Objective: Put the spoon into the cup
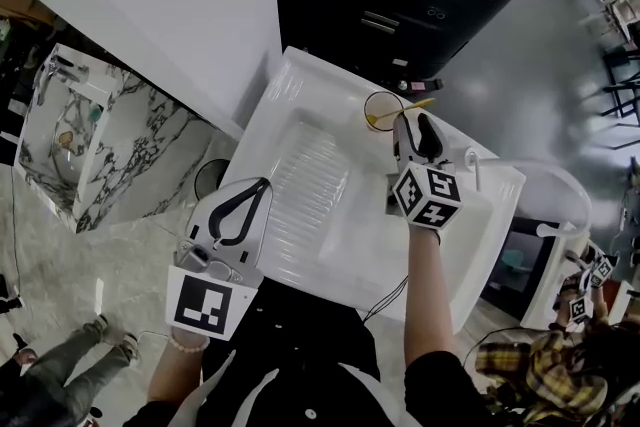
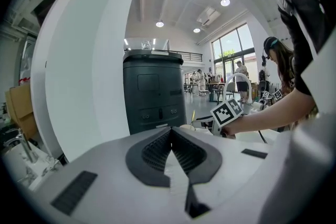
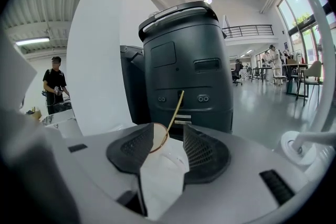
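Note:
A clear cup [image 1: 381, 101] with an amber rim stands on the far rim of the white basin [image 1: 300, 85]. A yellow spoon [image 1: 405, 107] rests in it, its handle leaning out to the right. In the right gripper view the cup's rim [image 3: 156, 139] shows between the jaw tips and the spoon handle [image 3: 175, 106] slants up from it. My right gripper [image 1: 410, 122] sits just beside the cup, open, and its pads do not press on anything. My left gripper [image 1: 243, 208] is shut and empty over the basin's near left edge.
The basin has a ribbed drain area [image 1: 312, 177] in its middle and a white faucet [image 1: 470, 165] at the right. A dark cabinet [image 3: 184, 60] stands behind the cup. A marbled sink [image 1: 95, 140] lies to the left. People stand at the lower left and lower right.

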The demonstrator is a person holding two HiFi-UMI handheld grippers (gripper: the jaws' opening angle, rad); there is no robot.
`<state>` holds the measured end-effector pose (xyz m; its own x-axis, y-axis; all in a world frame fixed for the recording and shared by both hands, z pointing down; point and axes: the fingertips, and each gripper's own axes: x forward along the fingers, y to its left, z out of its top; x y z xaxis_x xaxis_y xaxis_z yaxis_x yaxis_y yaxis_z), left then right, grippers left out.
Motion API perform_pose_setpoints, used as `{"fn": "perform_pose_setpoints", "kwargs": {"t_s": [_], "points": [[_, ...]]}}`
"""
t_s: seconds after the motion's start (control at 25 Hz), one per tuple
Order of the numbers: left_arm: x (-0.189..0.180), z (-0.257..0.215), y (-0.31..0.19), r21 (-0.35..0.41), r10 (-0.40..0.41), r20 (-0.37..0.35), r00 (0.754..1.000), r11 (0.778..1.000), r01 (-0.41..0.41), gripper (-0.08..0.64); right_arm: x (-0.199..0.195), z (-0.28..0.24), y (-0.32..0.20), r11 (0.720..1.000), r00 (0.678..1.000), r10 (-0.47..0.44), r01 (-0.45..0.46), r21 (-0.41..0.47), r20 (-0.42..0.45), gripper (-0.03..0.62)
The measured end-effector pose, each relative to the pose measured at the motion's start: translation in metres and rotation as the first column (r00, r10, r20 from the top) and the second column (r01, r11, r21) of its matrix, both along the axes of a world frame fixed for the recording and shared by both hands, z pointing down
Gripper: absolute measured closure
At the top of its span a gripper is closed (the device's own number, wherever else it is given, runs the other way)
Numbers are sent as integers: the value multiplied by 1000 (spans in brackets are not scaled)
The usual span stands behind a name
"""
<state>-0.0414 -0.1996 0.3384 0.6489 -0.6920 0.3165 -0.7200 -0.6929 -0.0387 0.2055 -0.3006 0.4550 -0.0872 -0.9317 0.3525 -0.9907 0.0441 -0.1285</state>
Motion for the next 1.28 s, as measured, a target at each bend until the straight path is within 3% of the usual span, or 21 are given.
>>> {"fn": "perform_pose_setpoints", "kwargs": {"t_s": [0.68, 0.84, 0.96, 1.28], "points": [[24, -4, 20, 10, 151, -17, 988, 989, -151, 560, -18, -19, 85, 999, 999, 15, -14, 31, -31, 436], [33, -11, 25, 43, 197, -24, 980, 980, -195, 560, -19, -33, 107, 997, 998, 55, -53, 58, -39, 495], [39, -15, 31, 48, 216, -33, 976, 976, -214, 560, -21, -43, 126, 993, 996, 94, -93, 68, -11, 591], [47, -36, 31, 85, 246, -40, 969, 967, -242, 560, -38, -88, 149, 985, 996, 85, -82, 150, -12, 591]]}}
